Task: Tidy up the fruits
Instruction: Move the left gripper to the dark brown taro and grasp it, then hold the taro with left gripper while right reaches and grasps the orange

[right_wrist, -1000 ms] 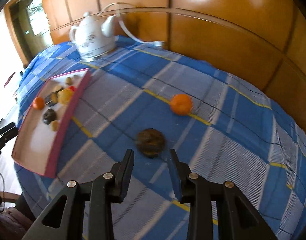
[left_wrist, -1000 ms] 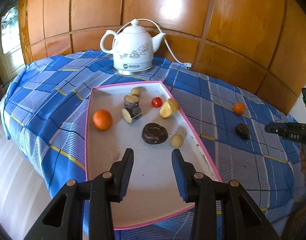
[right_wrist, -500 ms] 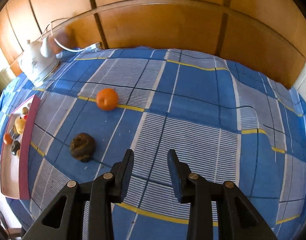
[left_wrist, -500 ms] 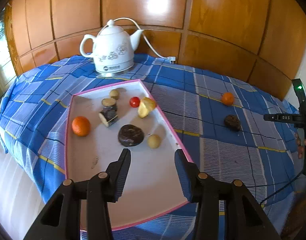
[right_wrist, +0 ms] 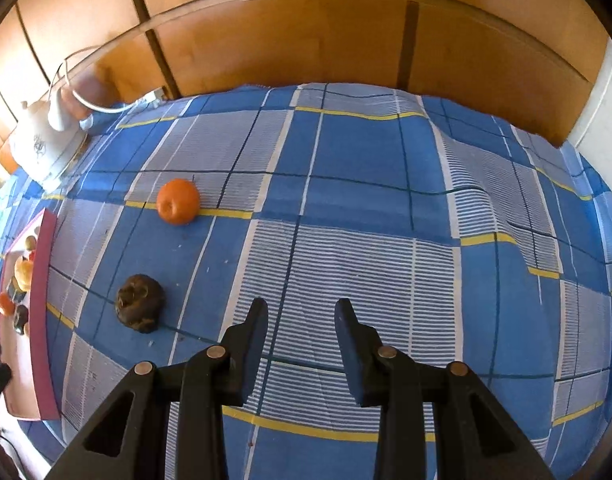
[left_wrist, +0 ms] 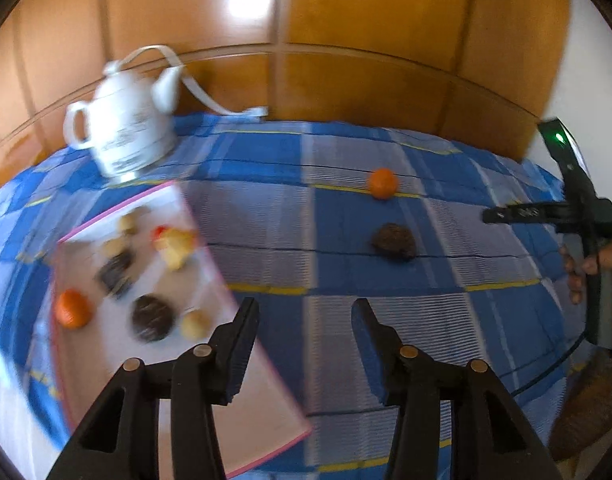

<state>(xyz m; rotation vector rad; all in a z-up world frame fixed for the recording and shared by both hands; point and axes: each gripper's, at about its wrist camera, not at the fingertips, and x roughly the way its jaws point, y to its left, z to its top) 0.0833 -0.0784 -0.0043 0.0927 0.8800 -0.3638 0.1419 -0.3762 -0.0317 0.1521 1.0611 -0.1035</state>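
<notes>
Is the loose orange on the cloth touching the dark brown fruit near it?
Apart. The right wrist view shows the orange and the dark brown fruit with a clear stretch of bare checked cloth between them.

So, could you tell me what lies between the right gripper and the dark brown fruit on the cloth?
Nothing but bare blue plaid tablecloth. In the right wrist view the right gripper stands open, with the dark brown fruit off to its left.

You had the blue plaid tablecloth (right_wrist: 366, 184) as the work surface, wrinkled toward its right side. Behind it stood glossy wood panelling (right_wrist: 306, 40) with a bright light glare up top. Right of the panelling was a white wall strip (right_wrist: 598, 92). White kettle (left_wrist: 126, 136) sat at the cloth's back-left, cord (left_wrist: 210, 96) trailing along the panelling.
</notes>
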